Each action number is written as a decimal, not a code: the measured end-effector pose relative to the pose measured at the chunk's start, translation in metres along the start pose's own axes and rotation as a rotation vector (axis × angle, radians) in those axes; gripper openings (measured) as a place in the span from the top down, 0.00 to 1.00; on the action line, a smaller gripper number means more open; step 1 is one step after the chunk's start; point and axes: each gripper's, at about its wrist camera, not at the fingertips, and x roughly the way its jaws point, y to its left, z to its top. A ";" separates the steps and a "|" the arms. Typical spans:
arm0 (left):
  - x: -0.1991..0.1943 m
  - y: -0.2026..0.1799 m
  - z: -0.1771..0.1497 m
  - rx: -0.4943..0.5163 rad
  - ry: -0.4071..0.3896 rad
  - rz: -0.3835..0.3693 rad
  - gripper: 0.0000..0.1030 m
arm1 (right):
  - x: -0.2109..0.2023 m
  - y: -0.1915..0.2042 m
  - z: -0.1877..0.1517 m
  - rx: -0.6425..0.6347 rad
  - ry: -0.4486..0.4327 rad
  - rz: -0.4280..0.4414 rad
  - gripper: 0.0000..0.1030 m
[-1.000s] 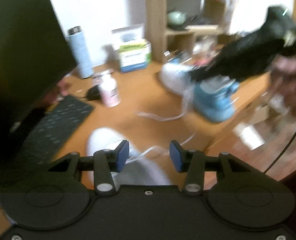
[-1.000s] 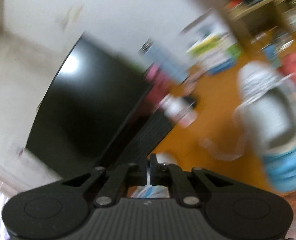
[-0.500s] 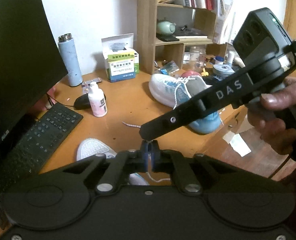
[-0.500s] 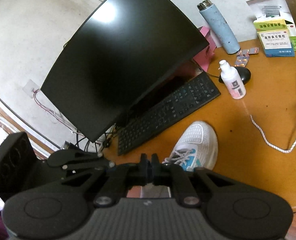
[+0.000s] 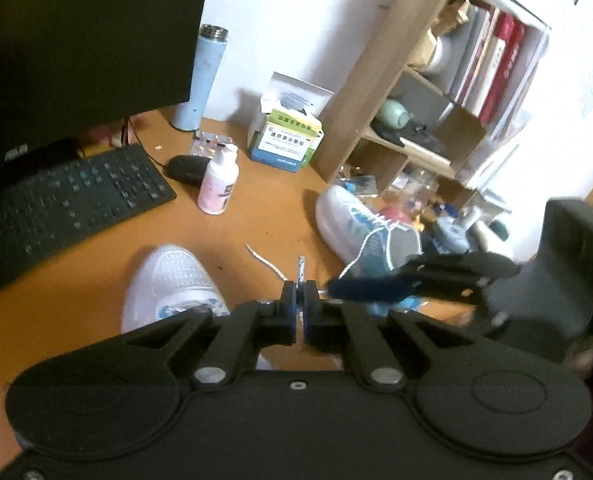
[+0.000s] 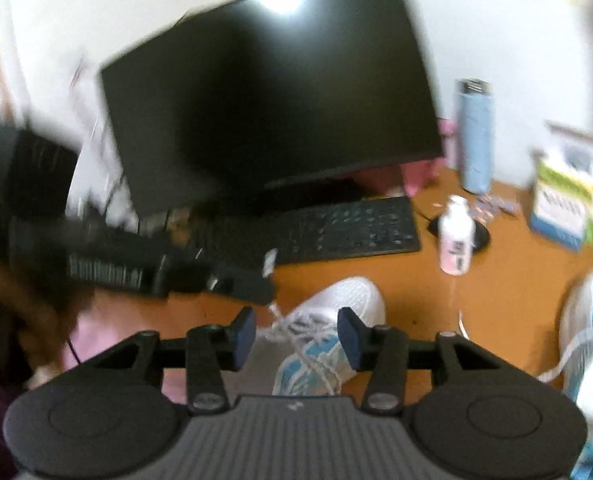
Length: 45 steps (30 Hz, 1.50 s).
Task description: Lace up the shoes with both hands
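The left gripper [image 5: 299, 312] pinches a shoelace [image 5: 301, 269] above the near shoe [image 5: 168, 284]; the right gripper [image 6: 295, 334], empty, has just been opening; a keyboard [image 5: 64, 200] and bottle [image 5: 218, 182] stand beyond.

home office: monitor [image 6: 272, 92], keyboard [image 6: 336, 228], bookshelf [image 5: 428, 92]

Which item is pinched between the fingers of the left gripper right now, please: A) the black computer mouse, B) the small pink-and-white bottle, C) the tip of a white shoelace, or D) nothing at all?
C: in the left wrist view the left gripper has its fingers shut on the shoelace, whose tip sticks up just above them, while the bottle and the mouse sit apart on the desk.
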 end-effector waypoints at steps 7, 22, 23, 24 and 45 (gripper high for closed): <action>-0.003 0.000 0.000 -0.012 0.016 -0.014 0.99 | 0.009 0.010 -0.002 -0.095 -0.007 -0.002 0.97; 0.002 0.017 -0.002 -0.112 -0.006 -0.062 1.00 | 0.008 0.017 -0.006 -0.161 0.016 -0.026 0.97; 0.002 0.019 -0.003 -0.125 -0.007 -0.069 1.00 | 0.008 0.018 -0.006 -0.162 0.018 -0.026 0.97; 0.002 0.021 -0.003 -0.137 -0.008 -0.071 1.00 | 0.008 0.018 -0.007 -0.162 0.019 -0.026 0.97; -0.005 0.022 -0.006 -0.163 0.009 -0.085 0.99 | 0.006 0.024 -0.001 -0.115 0.033 0.001 0.97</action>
